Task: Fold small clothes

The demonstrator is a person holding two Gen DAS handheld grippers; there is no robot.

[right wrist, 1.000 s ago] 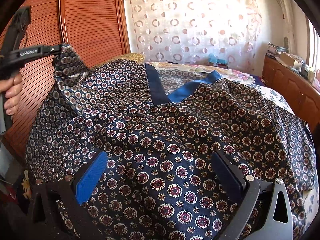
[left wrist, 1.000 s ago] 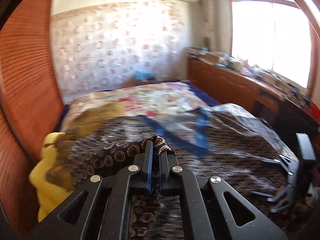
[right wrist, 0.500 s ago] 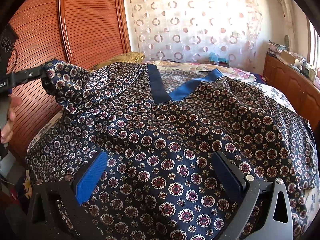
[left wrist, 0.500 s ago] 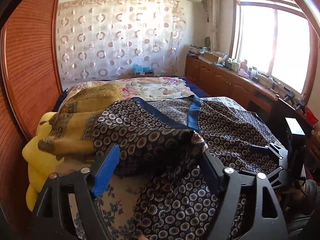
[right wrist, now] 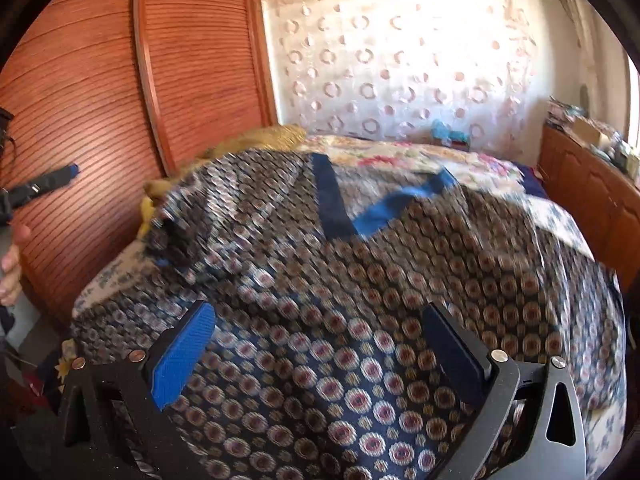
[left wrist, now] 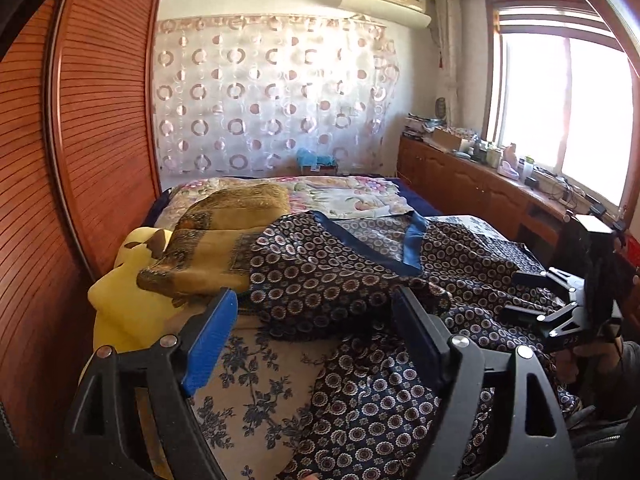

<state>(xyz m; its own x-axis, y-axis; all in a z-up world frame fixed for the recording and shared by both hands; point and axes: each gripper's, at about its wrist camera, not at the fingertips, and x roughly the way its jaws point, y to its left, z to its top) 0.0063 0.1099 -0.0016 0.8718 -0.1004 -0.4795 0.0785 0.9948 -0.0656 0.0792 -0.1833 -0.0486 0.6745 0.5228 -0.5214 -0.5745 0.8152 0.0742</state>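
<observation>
The shirt [left wrist: 344, 280] is spread mid-frame; both the left claw [left wrist: 316, 344] and right claw [right wrist: 320, 344] are released; the loosely folded sleeve could slip undone.

Left gripper [left wrist: 316, 328] — jaws spread wide — above patterned garment [left wrist: 352, 280] on bed [left wrist: 256, 384].

A tall red-brown slatted wooden wardrobe [left wrist: 80, 152] is seen along the left. The far wall is covered by a sheer white curtain with ring patterns [left wrist: 272, 96], and a white air conditioner [left wrist: 384, 0] is mounted above it. Strong daylight is admitted through the wood-framed window [left wrist: 560, 112], under which a low wooden cabinet [left wrist: 460, 180] is set.
</observation>
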